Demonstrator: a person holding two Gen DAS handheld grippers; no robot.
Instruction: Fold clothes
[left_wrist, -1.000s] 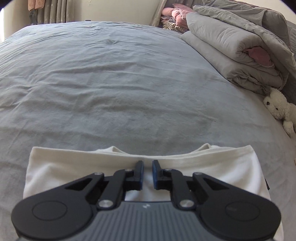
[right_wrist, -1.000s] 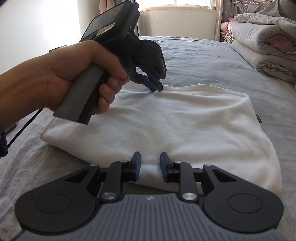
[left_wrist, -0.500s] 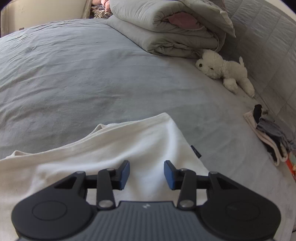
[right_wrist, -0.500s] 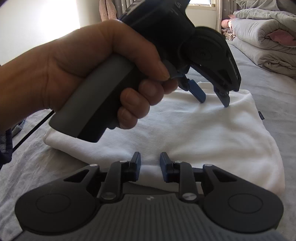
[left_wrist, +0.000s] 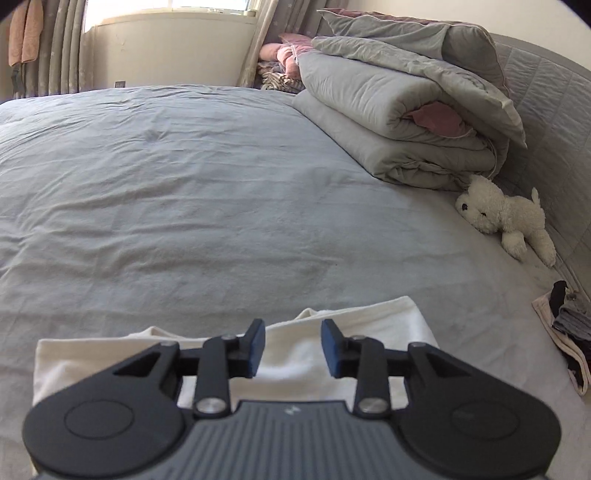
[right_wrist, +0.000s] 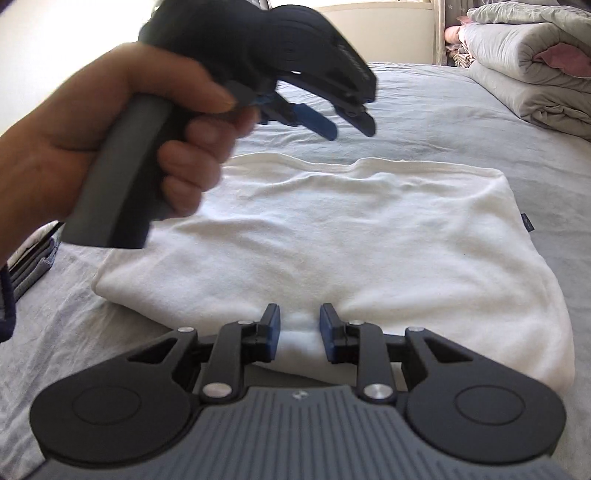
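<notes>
Grey bedding covers the bed (left_wrist: 192, 206), a broad flat place for folding, with a rolled duvet (left_wrist: 399, 110) and a plush toy (left_wrist: 506, 218) pushed well off to the headboard side. Near the bed's front edge lies the white garment (right_wrist: 332, 240), already doubled into a rough rectangle. The right tool (right_wrist: 300, 338) pinches a ridge of the near folded edge between its pads, probably to anchor the cloth. The left tool (right_wrist: 351, 127), carried by the person's left hand (right_wrist: 122, 133), hangs above the far collar edge with jaws apart and nothing between them, seemingly released and free for another hold.
</notes>
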